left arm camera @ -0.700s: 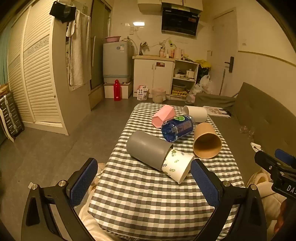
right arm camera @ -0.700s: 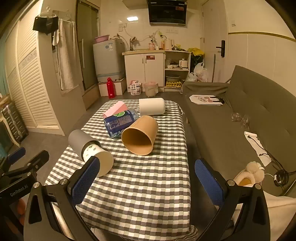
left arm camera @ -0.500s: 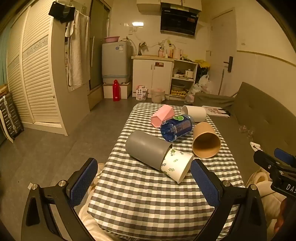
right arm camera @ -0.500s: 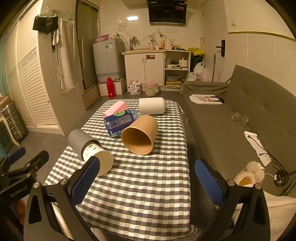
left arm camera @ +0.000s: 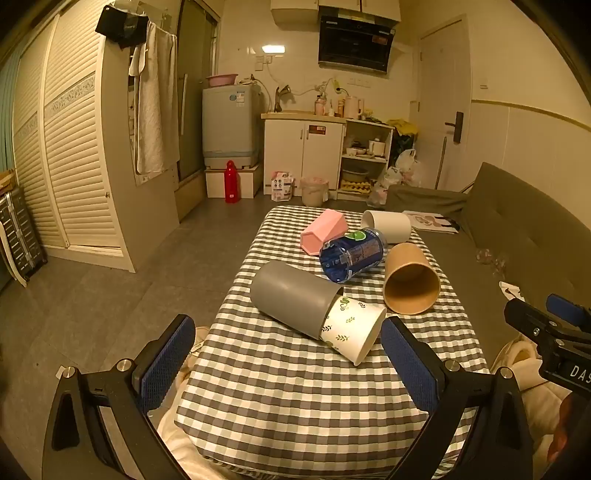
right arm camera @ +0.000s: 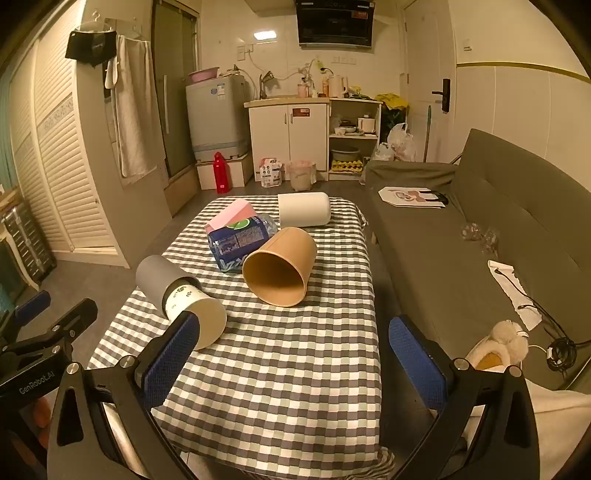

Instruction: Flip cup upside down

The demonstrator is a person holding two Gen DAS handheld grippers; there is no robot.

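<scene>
Both tools hover level over the near end of the checked bench (right arm camera: 280, 387), fingers spread wide and empty: left tool (left arm camera: 288, 363), right tool (right arm camera: 291, 363). The brown paper cup (right arm camera: 280, 271) lies on its side mid-frame, mouth toward the cameras.

Dim kitchenette (left arm camera: 306, 147) — grey sofa (right arm camera: 480, 206), louvred wardrobe (left arm camera: 66, 147)

Small home, studio-type flat w/ kitchen corner showing at the back: sink counter (right arm camera: 288, 99), range hood (right arm camera: 334, 24) hanging above, washing machine (right arm camera: 215, 112) standing beside. Grey sofa (right arm camera: 480, 206) running along right wall, louvred wardrobe doors (left arm camera: 74, 147) lining left. Checked-cloth table (right arm camera: 288, 369) sitting mid-room; towel (left arm camera: 157, 110) hanging.
</scene>
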